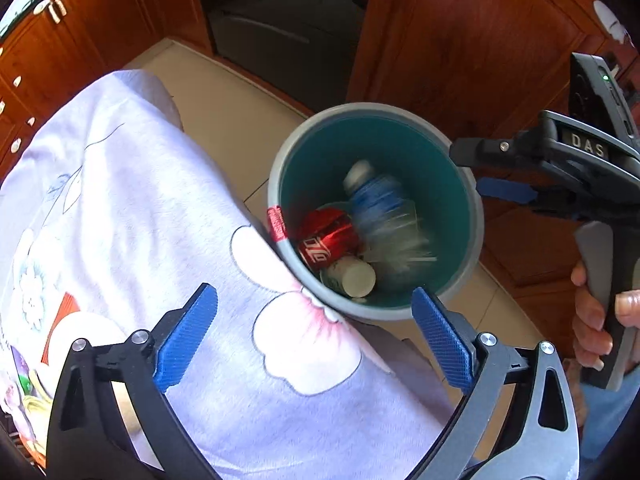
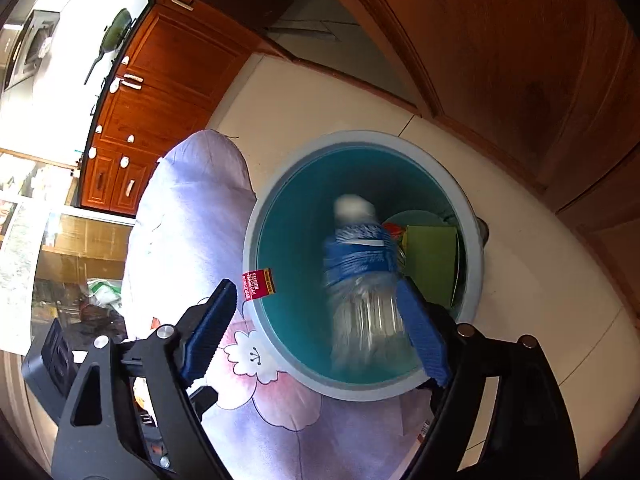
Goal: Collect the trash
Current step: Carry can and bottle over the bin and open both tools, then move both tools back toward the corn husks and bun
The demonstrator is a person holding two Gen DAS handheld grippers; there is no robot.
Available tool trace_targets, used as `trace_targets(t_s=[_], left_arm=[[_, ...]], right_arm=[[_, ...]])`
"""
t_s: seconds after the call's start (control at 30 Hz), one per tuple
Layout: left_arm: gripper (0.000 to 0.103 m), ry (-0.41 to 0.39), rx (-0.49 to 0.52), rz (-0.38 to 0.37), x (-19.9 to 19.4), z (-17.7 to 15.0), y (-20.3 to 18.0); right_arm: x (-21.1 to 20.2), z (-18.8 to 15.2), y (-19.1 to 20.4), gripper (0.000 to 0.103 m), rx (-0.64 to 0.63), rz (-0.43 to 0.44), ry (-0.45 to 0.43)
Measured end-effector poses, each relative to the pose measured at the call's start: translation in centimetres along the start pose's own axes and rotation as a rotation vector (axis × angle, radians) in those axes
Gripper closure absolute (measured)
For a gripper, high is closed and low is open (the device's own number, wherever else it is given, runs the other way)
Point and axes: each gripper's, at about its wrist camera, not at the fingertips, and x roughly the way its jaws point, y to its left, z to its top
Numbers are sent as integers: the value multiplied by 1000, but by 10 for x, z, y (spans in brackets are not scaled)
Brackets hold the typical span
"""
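Both tongs are sitting wide open with nothing pinched. The left tongs are hanging over the flowery lilac cloth, their blue pads spread well apart and touching nothing. The right tongs are spread too, right over the mouth of the teal trash bin. The plastic bottle with the blue label is showing up motion-blurred inside the bin; its clear end is overlapping the right-hand pad in that view, so can't tell if they're touching. The left wrist view is showing stuff the other one isn't: a red cola can and a white paper cup lying beside the bottle in the bin, plus the right tongs from the side. The right wrist view is catching a green carton behind the bottle.
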Motion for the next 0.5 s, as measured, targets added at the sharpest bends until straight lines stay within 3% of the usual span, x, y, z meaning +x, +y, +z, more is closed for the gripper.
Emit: trace_targets(t_s=[0.13, 0.5], left_arm=[[4, -5, -19, -6, -8, -10, 6], [4, -38, -83, -17, -43, -50, 31]], right_arm=[[-3, -7, 10, 19, -30, -28, 3], [-5, -34, 32, 16, -55, -88, 39]])
